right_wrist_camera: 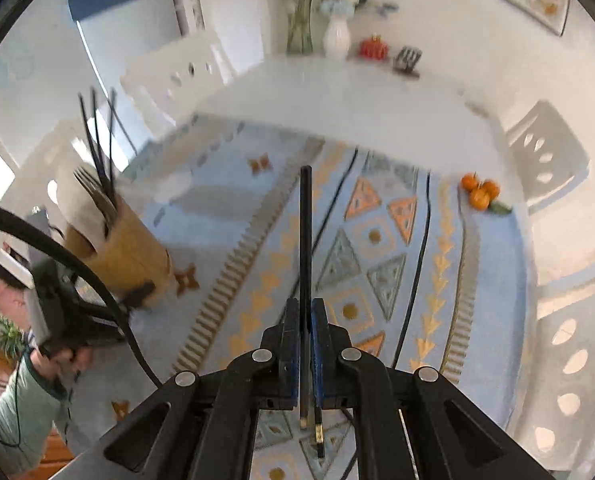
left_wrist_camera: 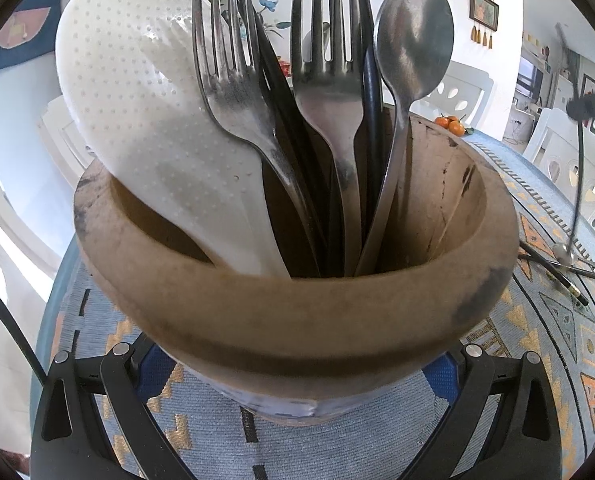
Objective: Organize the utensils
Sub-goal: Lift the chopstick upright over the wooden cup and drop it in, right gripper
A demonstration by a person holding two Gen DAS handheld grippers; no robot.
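Observation:
A wooden utensil holder (left_wrist_camera: 297, 320) fills the left wrist view. In it stand a white rice paddle (left_wrist_camera: 137, 120), two forks (left_wrist_camera: 233, 92), a metal spoon (left_wrist_camera: 413, 40) and black chopsticks (left_wrist_camera: 371, 92). My left gripper (left_wrist_camera: 297, 372) is shut on the holder's lower body, its blue pads (left_wrist_camera: 157, 364) against the sides. My right gripper (right_wrist_camera: 305, 320) is shut on one black chopstick (right_wrist_camera: 306, 220) and is raised above the patterned tablecloth (right_wrist_camera: 377, 240). A second chopstick (right_wrist_camera: 319, 432) lies on the cloth below it. The holder (right_wrist_camera: 117, 248) stands at the left in the right wrist view.
A spoon (left_wrist_camera: 563, 252) and loose chopsticks (left_wrist_camera: 557, 276) lie on the cloth to the holder's right. Small oranges (right_wrist_camera: 479, 192) sit near the far table edge. White chairs (right_wrist_camera: 545, 152) surround the table. A person's hand (right_wrist_camera: 69, 356) and sleeve show at the lower left.

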